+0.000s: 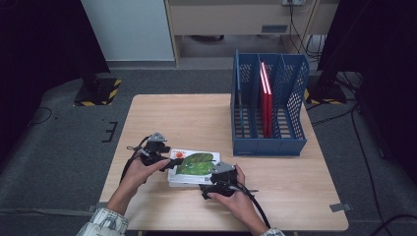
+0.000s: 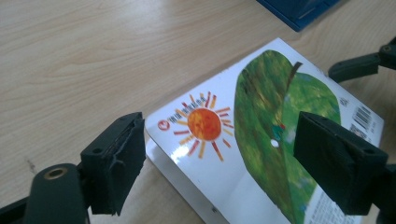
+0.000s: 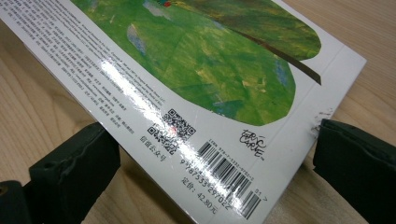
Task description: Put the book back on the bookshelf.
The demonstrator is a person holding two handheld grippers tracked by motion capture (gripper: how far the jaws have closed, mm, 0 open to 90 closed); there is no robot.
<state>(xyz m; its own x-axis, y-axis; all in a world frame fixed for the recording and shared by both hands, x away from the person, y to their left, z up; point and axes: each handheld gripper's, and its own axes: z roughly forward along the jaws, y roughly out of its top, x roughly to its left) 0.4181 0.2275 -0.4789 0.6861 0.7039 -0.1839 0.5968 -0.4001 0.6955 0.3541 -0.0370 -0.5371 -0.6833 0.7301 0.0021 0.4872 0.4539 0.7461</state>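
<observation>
A white book (image 1: pixel 193 167) with a green leaf and an orange sun on its cover lies flat on the table (image 1: pixel 196 118), near the front left corner of the blue rack (image 1: pixel 268 105), which holds a red book (image 1: pixel 266 101). The left gripper (image 2: pixel 210 158) hangs over the book's sun end with its jaws wide apart, gripping nothing. The right gripper (image 3: pixel 210 172) sits at the barcode corner, one jaw on each side of it; whether the pads press on the book I cannot tell.

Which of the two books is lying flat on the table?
The white book with the green leaf and orange sun, lying between the two hand-held grippers. The red book stands upright in the blue file rack's middle slot.
</observation>
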